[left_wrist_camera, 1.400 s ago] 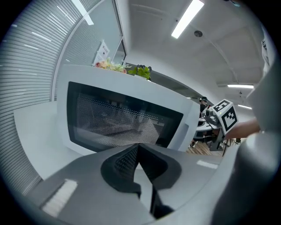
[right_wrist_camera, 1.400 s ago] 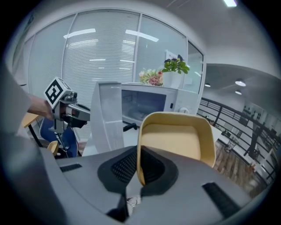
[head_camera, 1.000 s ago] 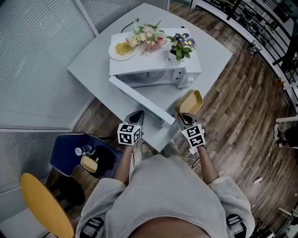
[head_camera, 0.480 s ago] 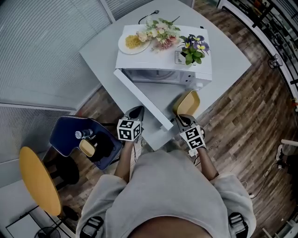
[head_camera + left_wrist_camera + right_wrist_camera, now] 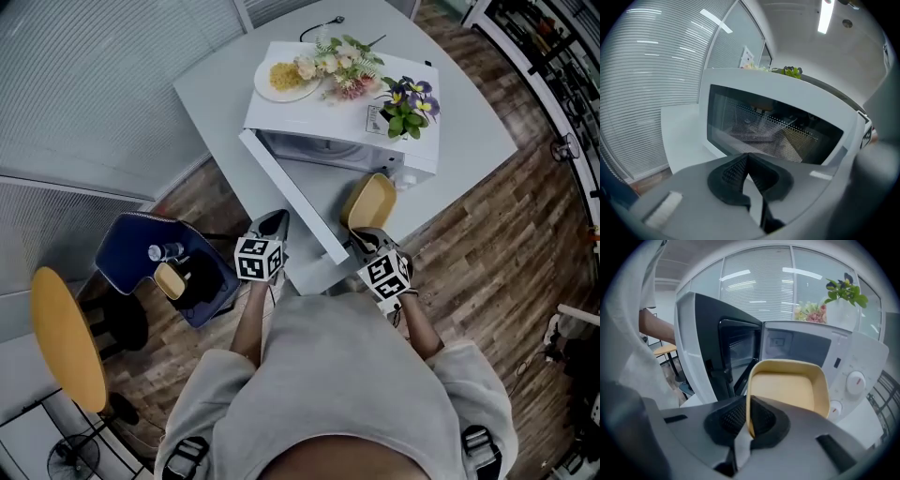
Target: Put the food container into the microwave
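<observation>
Right tool [image 5: 364, 242], held forward and low before the person, has its jaws clamped on the near rim of the one yellow food container [image 5: 371, 202]. That container sits tilted just outside the single microwave [image 5: 347, 103], beside its open door [image 5: 291, 202]. Left tool [image 5: 272, 227] points at the door, jaws together and empty.

Beyond the right gripper's [image 5: 749, 417] jaws, the food container [image 5: 787, 390] hid the lower part of the microwave [image 5: 862, 357] opening; its near rim disappeared between the jaws.
</observation>
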Available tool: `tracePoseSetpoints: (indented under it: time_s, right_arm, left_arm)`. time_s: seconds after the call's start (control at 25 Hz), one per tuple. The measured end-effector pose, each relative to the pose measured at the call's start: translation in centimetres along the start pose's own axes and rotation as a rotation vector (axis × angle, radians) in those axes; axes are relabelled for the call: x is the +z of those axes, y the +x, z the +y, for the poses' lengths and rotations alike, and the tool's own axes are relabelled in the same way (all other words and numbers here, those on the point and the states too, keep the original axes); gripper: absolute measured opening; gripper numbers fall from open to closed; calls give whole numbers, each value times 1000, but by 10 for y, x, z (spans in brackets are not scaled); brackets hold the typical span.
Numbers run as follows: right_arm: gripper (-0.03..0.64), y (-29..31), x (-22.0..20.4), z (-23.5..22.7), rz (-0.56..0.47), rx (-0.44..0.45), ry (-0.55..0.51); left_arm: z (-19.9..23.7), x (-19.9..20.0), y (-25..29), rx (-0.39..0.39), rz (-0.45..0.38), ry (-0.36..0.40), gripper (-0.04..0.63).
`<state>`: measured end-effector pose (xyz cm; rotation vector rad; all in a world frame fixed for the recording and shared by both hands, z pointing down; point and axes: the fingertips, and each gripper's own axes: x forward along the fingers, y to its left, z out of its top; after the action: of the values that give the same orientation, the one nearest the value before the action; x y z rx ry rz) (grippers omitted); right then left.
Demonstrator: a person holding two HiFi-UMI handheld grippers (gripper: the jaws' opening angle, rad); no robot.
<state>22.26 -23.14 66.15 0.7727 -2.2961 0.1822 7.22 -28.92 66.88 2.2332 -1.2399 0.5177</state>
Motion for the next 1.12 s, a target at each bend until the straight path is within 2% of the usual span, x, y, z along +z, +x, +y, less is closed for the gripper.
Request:
tracePoseSetpoints:
  time_s: [0.28, 0.6, 1.12]
  right_arm:
    - [15, 5, 10, -2, 61, 28, -108]
    - [15, 9, 18, 1, 128, 84, -227]
    - [15, 19, 26, -2, 227, 161, -437]
  left_arm:
    - [18, 6, -5, -24, -22, -10, 11]
    - [17, 11, -1, -69, -38, -13, 11]
    - [17, 18, 0, -98, -56, -17, 11]
